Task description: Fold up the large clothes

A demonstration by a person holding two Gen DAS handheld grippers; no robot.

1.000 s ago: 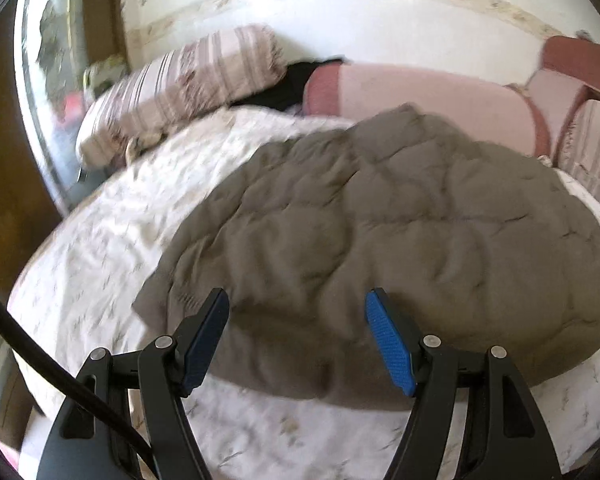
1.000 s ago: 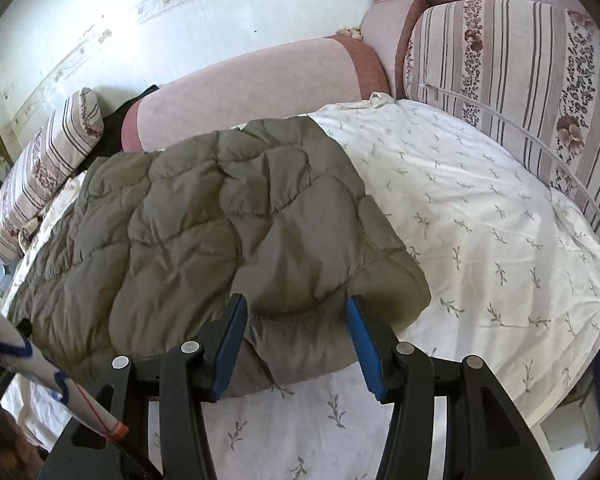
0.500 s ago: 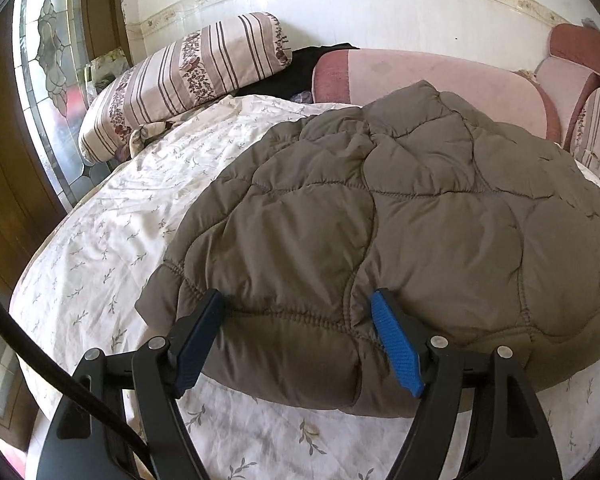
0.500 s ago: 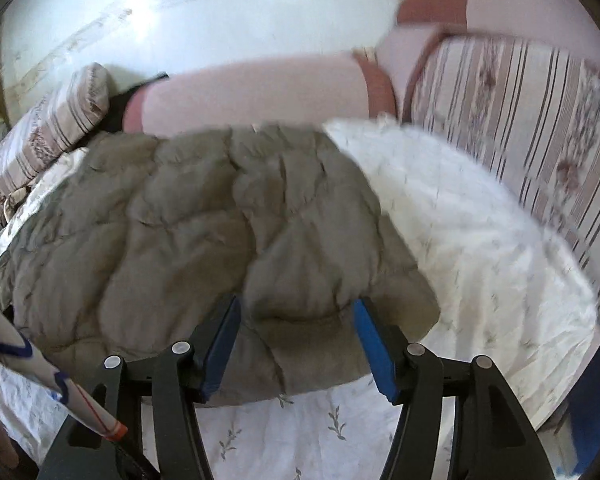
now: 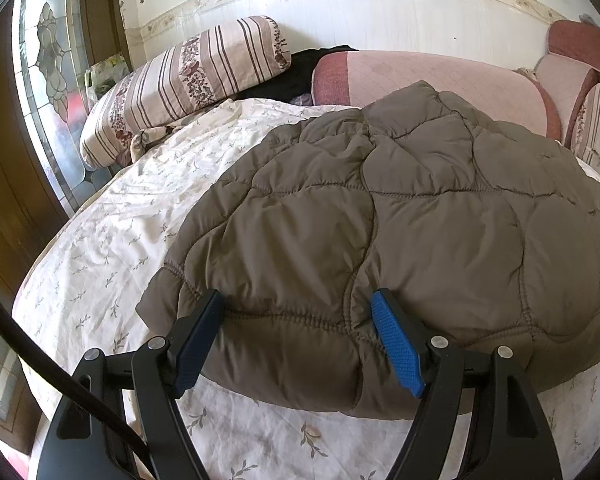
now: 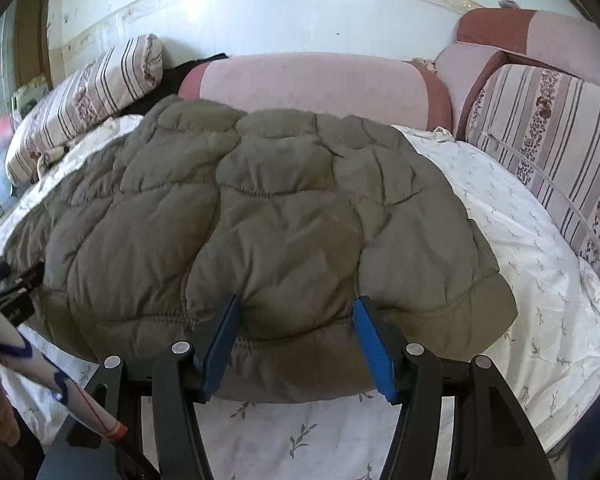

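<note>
A quilted olive-brown jacket (image 5: 420, 208) lies spread on a round bed with a white leaf-print sheet (image 5: 120, 240). My left gripper (image 5: 298, 296) is open at the jacket's near hem, close to its left corner, with the hem showing between the blue pads. In the right wrist view the same jacket (image 6: 280, 208) fills the middle. My right gripper (image 6: 298, 300) is open over the near hem, left of the right corner, and the pads do not press the cloth. The left gripper's black body (image 6: 8, 284) shows at that view's far left edge.
A striped bolster pillow (image 5: 188, 76) and a pink padded cushion (image 5: 432, 76) line the bed's far side, with a black garment (image 5: 300, 68) between them. A striped floral cushion (image 6: 548, 128) stands at the right. A stained-glass window (image 5: 48, 64) is on the left.
My right gripper has slid left along the hem, away from the jacket's right corner, and rolled more level. Both pairs of jaws stand a little wider. The left gripper stays put.
</note>
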